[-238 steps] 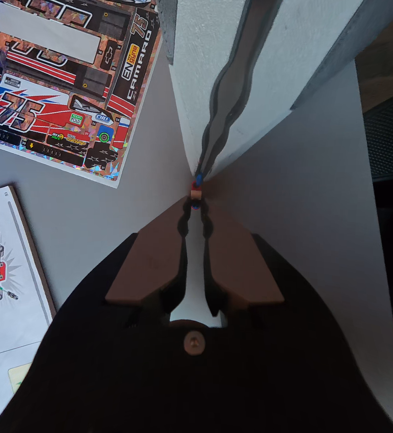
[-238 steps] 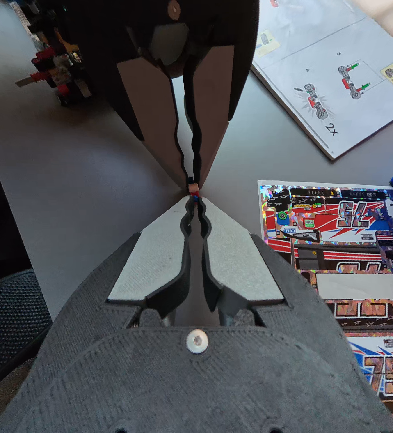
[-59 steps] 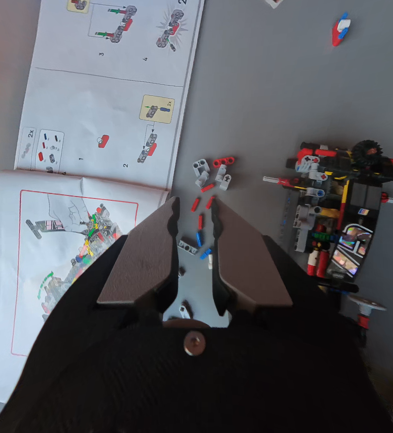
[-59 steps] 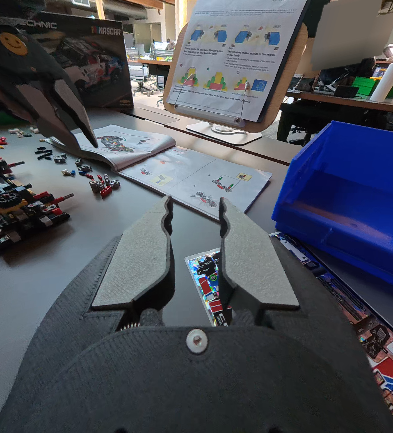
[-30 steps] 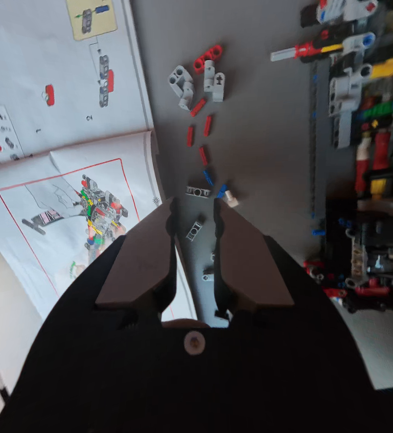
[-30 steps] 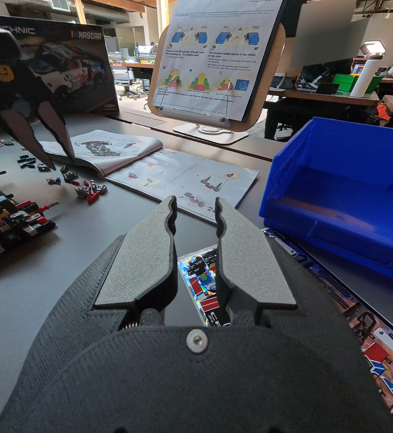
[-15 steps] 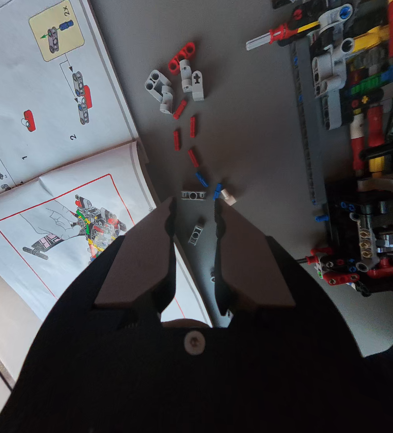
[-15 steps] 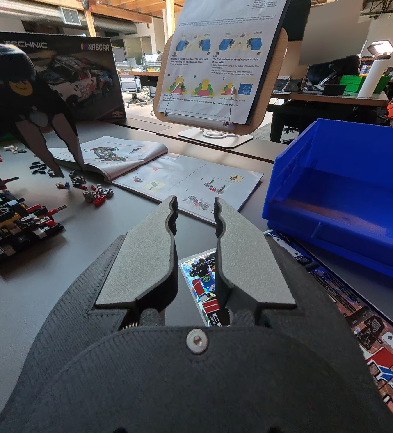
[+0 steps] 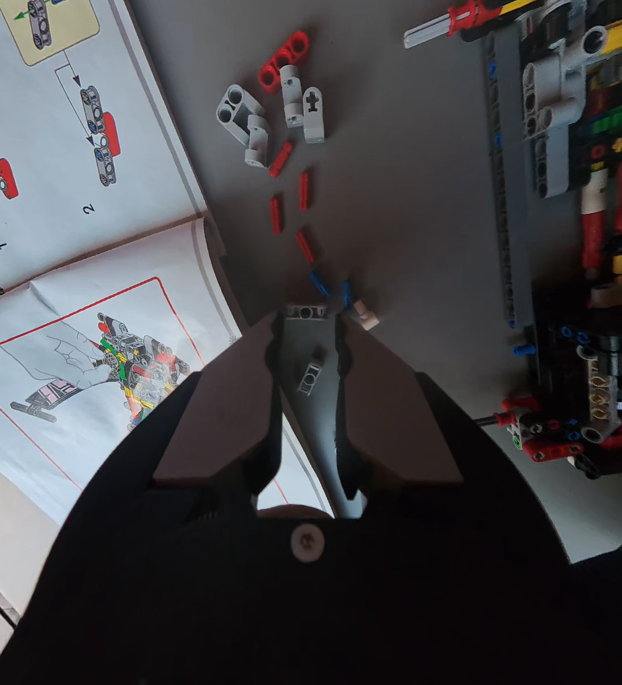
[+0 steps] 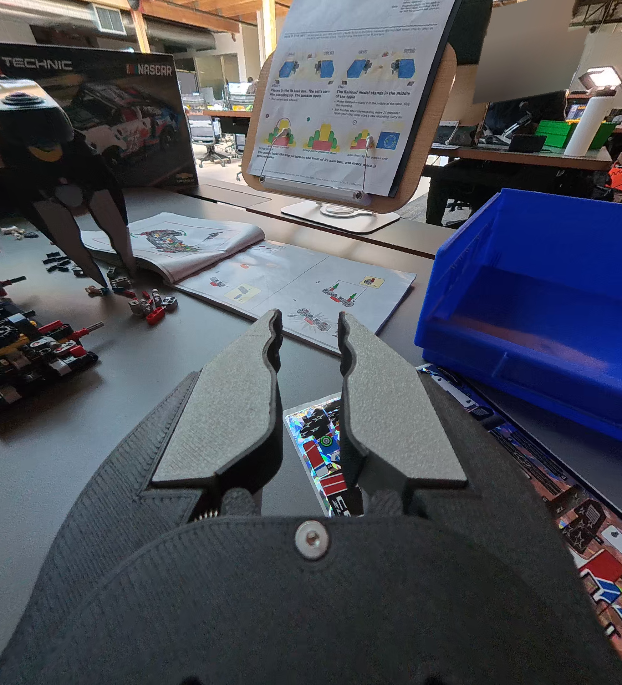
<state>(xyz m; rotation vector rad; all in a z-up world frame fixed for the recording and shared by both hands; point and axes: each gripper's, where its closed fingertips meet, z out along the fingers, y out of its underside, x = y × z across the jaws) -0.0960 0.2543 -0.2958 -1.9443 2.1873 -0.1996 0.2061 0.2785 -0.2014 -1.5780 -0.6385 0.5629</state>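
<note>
Between the spread fingertips of the left gripper [image 9: 306,315] lies a small grey beam with holes [image 9: 305,311], on the grey table [image 9: 413,185], its long axis running crosswise from one fingertip to the other. The fingers stand apart with nothing clamped; whether either tip touches the beam's ends I cannot tell. A second, smaller grey piece [image 9: 310,376] lies farther back in the gap, slanted. Just beyond the beam are two blue pins [image 9: 320,283], a tan piece [image 9: 365,317] just beside the right-hand fingertip, then a trail of red pins [image 9: 304,246] and light grey connectors [image 9: 243,115]. An open instruction booklet [image 9: 79,259] lies to one side, a part-built model [image 9: 580,185] to the other. This gripper points steeply down at the table. The right gripper [image 10: 309,326] is well apart from the loose parts, held low and nearly level, fingers moderately open and empty, over a shiny sticker sheet [image 10: 320,444], beside a blue bin [image 10: 543,315].
</note>
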